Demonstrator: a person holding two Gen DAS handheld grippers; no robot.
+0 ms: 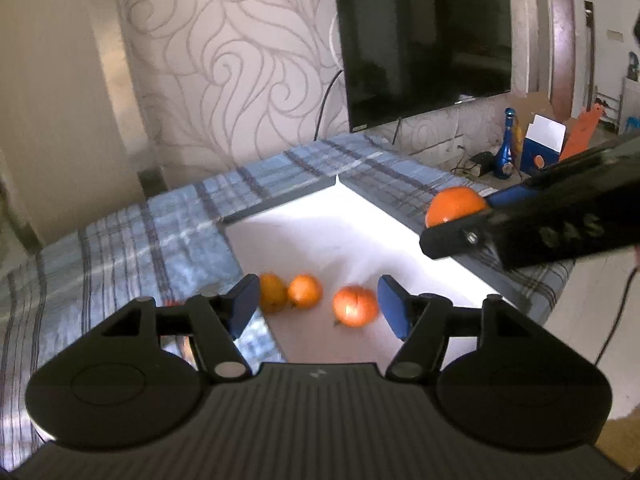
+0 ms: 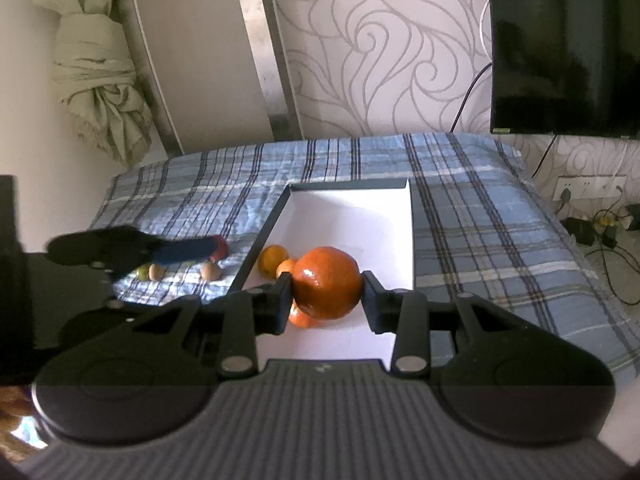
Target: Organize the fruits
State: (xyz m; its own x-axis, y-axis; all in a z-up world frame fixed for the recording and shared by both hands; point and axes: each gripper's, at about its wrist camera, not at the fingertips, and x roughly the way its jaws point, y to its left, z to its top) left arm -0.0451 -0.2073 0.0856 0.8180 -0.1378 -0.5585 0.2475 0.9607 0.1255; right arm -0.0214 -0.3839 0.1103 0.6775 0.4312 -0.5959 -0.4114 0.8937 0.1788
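Observation:
My right gripper [image 2: 326, 300] is shut on a large orange [image 2: 327, 282], held above the white tray [image 2: 360, 216] on the plaid cloth. In the left wrist view the same orange [image 1: 456, 204] sits in the right gripper [image 1: 460, 218] over the tray's right rim [image 1: 404, 216]. My left gripper [image 1: 319, 306] is open, its blue pads [image 1: 394, 306] touching nothing. Beyond them three oranges [image 1: 355, 306] lie in the tray's near left corner. In the right wrist view the left gripper [image 2: 200, 250] hovers blurred over the cloth left of the tray, above small brown fruits [image 2: 211, 271].
A blue plaid cloth [image 2: 460, 208] covers the surface. A red fruit [image 2: 220, 248] and a green one [image 2: 142, 273] lie left of the tray. A black TV [image 1: 424, 36] hangs on the patterned wall. Cables and a socket [image 2: 588, 188] are at the right, with a blue bottle [image 1: 506, 148] and boxes beyond.

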